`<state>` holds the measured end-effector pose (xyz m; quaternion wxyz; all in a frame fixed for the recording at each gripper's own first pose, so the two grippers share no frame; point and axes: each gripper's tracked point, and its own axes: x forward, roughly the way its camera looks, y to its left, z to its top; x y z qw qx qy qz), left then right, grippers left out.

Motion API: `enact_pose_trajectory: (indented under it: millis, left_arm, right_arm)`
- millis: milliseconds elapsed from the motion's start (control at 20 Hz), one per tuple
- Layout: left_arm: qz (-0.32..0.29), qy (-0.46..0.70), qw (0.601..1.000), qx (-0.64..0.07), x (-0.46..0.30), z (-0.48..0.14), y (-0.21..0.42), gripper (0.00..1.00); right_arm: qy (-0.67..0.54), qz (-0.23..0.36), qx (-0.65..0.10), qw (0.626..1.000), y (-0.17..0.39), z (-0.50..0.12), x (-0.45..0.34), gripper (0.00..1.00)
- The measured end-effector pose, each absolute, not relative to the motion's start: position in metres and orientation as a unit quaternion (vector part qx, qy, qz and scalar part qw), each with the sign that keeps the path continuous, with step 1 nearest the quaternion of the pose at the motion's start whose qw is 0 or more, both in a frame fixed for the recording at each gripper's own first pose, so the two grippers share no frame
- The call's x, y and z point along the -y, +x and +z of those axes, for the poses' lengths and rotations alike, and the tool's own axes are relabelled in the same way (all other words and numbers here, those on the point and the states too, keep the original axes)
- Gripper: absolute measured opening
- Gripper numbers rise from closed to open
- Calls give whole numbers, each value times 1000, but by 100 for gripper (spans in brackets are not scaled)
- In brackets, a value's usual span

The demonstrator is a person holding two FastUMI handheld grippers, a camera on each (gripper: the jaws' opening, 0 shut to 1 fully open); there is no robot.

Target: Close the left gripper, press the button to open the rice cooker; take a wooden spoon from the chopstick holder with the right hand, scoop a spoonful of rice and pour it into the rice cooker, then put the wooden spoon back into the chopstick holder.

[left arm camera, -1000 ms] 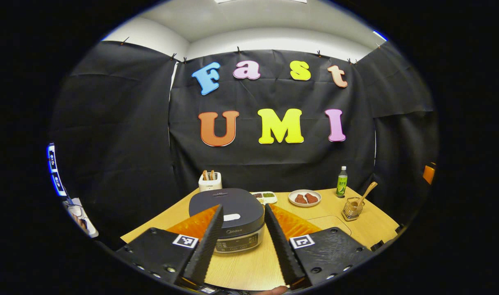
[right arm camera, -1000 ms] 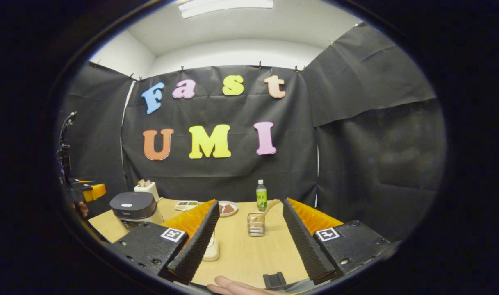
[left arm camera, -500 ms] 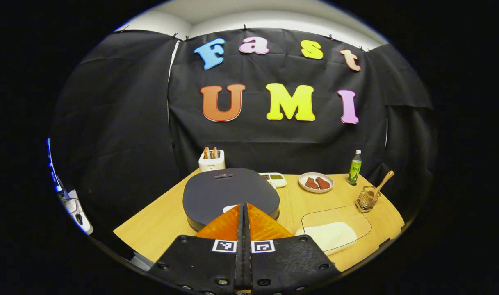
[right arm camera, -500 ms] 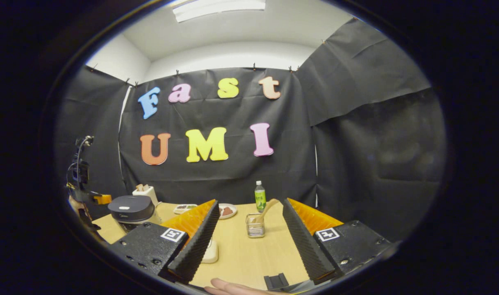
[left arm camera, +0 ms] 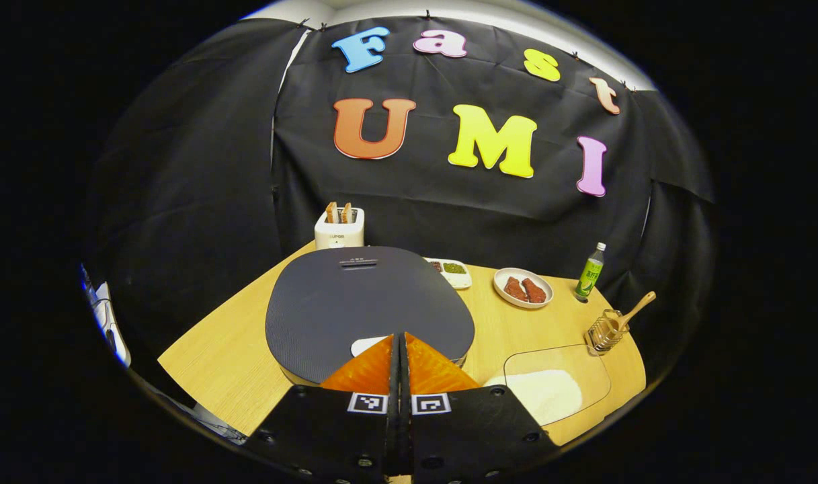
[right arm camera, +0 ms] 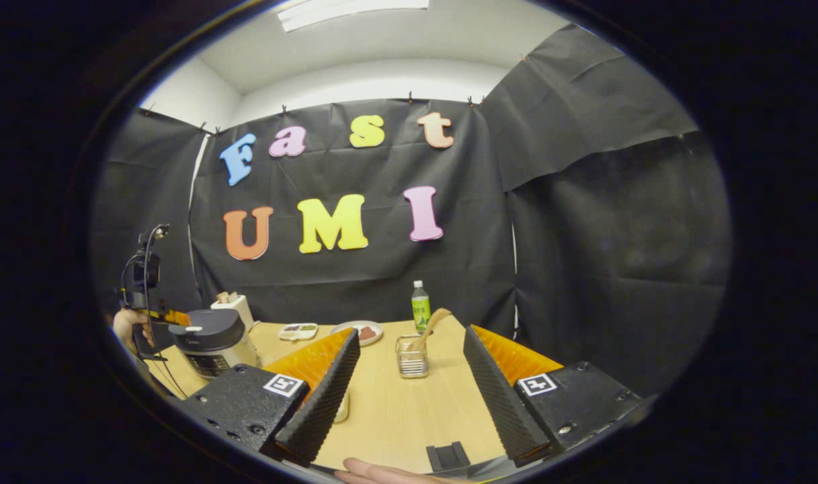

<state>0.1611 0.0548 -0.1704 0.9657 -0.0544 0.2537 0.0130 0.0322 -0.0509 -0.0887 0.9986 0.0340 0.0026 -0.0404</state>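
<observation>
Wooden tabletop (left arm camera: 234, 349) seen lower centre, black cloth behind. Left gripper (left arm camera: 400, 349) fingers pressed together, tips poised at white button (left arm camera: 367, 345) on rice cooker (left arm camera: 368, 302) lid, frame centre. Contact cannot be told. Risk judged: tips slide off button edge, lid stays latched, cooker shoved. Rice tray (left arm camera: 550, 386) seen lower right in left gripper view. Right gripper (right arm camera: 409, 396) fingers spread, nothing held. Wooden spoon (right arm camera: 430, 324) in chopstick holder (right arm camera: 411, 361) seen centre, closer in right gripper view.
</observation>
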Motion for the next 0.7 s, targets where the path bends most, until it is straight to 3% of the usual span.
enact_pose_trajectory:
  millis: [700]
  left_arm:
    - [5,-51,958,-281,-53,-186,165,0]
  right_arm:
    - [64,-35,-43,996,50,-129,63,100]
